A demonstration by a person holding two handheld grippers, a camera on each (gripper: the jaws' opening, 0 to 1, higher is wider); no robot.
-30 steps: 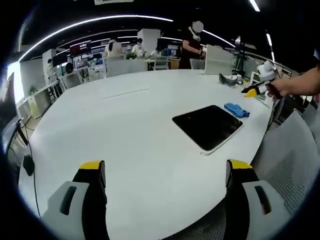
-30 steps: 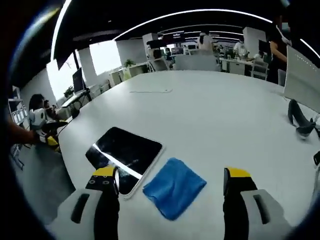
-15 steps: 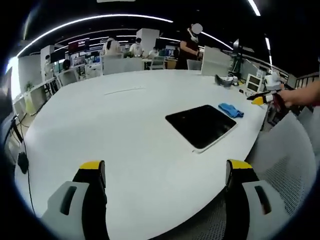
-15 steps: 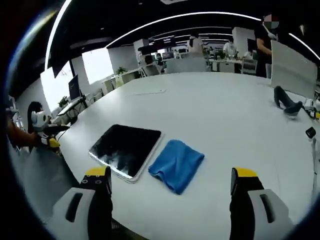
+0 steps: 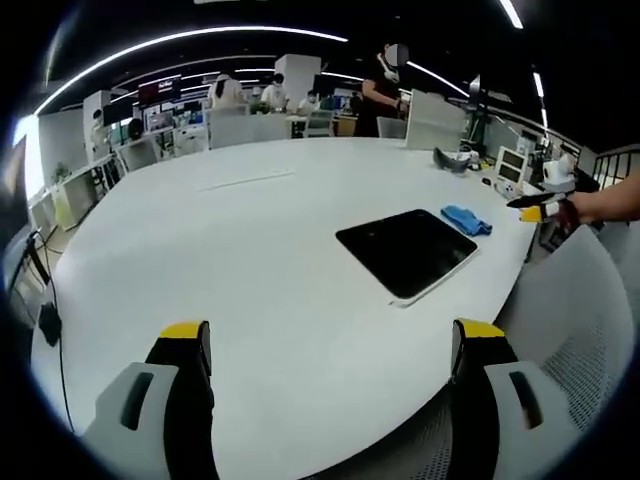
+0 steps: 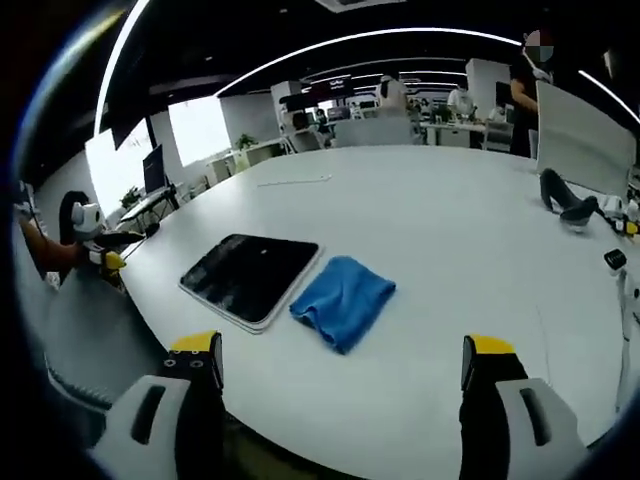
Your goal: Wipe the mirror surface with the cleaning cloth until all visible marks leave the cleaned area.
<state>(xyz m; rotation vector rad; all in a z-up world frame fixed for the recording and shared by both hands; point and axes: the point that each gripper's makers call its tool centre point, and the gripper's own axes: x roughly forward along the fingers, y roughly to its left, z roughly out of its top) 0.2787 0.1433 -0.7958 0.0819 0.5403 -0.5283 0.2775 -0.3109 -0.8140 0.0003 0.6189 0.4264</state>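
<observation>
White desk is taking up most of the space. Dark mirror is lying flat near its edge, with the blue cleaning cloth sitting right beside it, touching. Left hand-held gripper and right hand-held gripper are both hanging released, holding nothing, well back from them.

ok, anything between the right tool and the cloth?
No. In the right gripper view, only bare white table lies between the open right tool and the blue cloth.
</observation>
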